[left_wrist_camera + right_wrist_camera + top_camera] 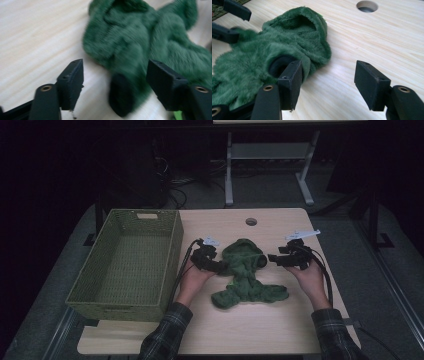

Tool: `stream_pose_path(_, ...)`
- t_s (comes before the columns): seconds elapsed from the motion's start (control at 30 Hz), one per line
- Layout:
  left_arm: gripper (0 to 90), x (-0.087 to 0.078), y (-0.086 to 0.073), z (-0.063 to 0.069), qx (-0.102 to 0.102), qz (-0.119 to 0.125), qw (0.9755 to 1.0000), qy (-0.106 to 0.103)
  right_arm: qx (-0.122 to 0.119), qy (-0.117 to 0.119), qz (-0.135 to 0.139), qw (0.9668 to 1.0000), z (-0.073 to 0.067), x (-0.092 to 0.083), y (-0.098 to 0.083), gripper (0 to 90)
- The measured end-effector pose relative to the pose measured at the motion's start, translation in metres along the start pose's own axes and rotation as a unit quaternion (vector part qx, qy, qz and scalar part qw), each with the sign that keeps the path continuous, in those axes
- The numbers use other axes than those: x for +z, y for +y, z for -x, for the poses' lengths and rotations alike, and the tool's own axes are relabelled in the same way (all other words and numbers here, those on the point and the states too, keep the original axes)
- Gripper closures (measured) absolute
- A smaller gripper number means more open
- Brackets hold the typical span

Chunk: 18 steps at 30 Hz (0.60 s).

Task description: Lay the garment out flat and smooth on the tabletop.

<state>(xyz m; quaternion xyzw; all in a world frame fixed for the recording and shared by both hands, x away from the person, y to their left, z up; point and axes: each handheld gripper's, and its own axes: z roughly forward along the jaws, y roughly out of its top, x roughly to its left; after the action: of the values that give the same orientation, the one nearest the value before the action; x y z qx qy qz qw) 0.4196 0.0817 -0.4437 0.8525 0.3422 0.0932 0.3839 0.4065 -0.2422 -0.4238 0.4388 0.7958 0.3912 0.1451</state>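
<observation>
We see a green fleece garment (pixel 246 275) lying crumpled flat on the wooden table (pixel 270 330), near the middle, with its hood end toward the far side and a wider part spread toward the person. To its left stands a green woven basket (pixel 131 265), just beside the person's left forearm.

Both forearms come in from the near edge in plaid sleeves and angle inward, so the two hands face each other across the garment. The left hand (pixel 192 280) lies low over the table, palm side down, and points the left gripper (pixel 220 266) rightward at the garment's left edge. In the left gripper view its jaws stand wide apart; a dark-lined sleeve cuff (pixel 122 93) of the garment lies between them, and we see neither pad pressing on it.

The right hand (pixel 311 277) holds the right gripper (pixel 271 258) level, pointing leftward at the garment's right side. In the right gripper view its jaws also stand wide, with bare wood between them; one jaw sits just beside the other dark-lined cuff (pixel 280 65), and we cannot tell whether it touches the fleece. A round hole (pixel 367 6) in the tabletop lies beyond.
</observation>
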Motion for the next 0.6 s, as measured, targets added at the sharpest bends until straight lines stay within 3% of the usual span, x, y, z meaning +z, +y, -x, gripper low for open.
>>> stream_pose_path(0.3,14.5,-0.013,-0.016,0.019,0.019,-0.01,0.9998,-0.004,0.007,-0.005,-0.002,1.0,-0.001,-0.019,-0.027,32.3)
stream_pose_path(0.6,13.4,-0.024,-0.026,0.033,0.043,-0.006,0.999,-0.011,0.017,-0.006,-0.01,0.9998,0.0,-0.031,-0.043,27.1)
